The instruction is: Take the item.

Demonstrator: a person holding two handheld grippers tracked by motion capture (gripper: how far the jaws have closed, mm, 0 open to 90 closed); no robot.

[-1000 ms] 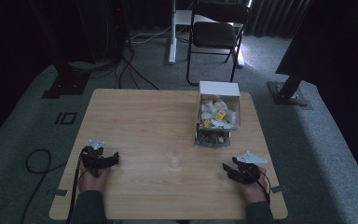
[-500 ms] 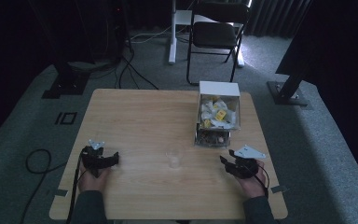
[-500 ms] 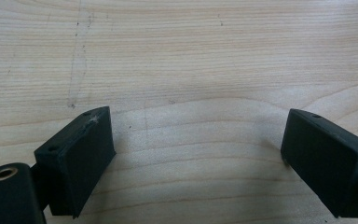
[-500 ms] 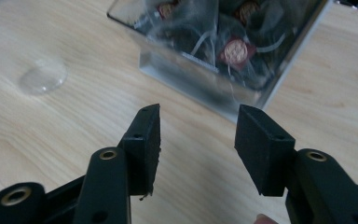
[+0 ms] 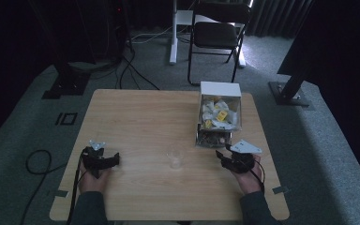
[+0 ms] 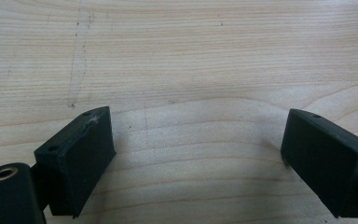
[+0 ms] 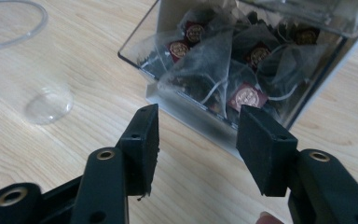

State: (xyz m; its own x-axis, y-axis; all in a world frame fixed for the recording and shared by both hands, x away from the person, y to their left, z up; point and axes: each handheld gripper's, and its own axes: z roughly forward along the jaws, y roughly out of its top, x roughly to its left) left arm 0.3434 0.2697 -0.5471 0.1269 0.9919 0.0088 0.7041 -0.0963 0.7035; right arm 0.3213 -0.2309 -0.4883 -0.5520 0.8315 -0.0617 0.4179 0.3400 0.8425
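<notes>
A clear plastic box (image 5: 218, 123) stands at the table's right, with pale and yellow packets in its rear part and dark tea bags in its front part. In the right gripper view, the box (image 7: 242, 60) shows pyramid tea bags (image 7: 205, 77) with red tags behind its clear wall. My right gripper (image 7: 198, 128) is open just short of that wall, nothing between its jaws. It sits right below the box in the high view (image 5: 222, 157). A clear cup (image 5: 174, 159) stands mid-table, also at left (image 7: 37, 65). My left gripper (image 6: 196, 154) is wide open over bare wood, near the table's left edge (image 5: 112, 159).
The wooden table (image 5: 145, 117) is bare across its left and rear. A folding chair (image 5: 218, 33) and a white post stand on the carpet beyond it. Cables trail on the floor at left (image 5: 35, 161).
My right gripper has moved forward and slightly left, closer to the front of the box. The left gripper has stayed in place.
</notes>
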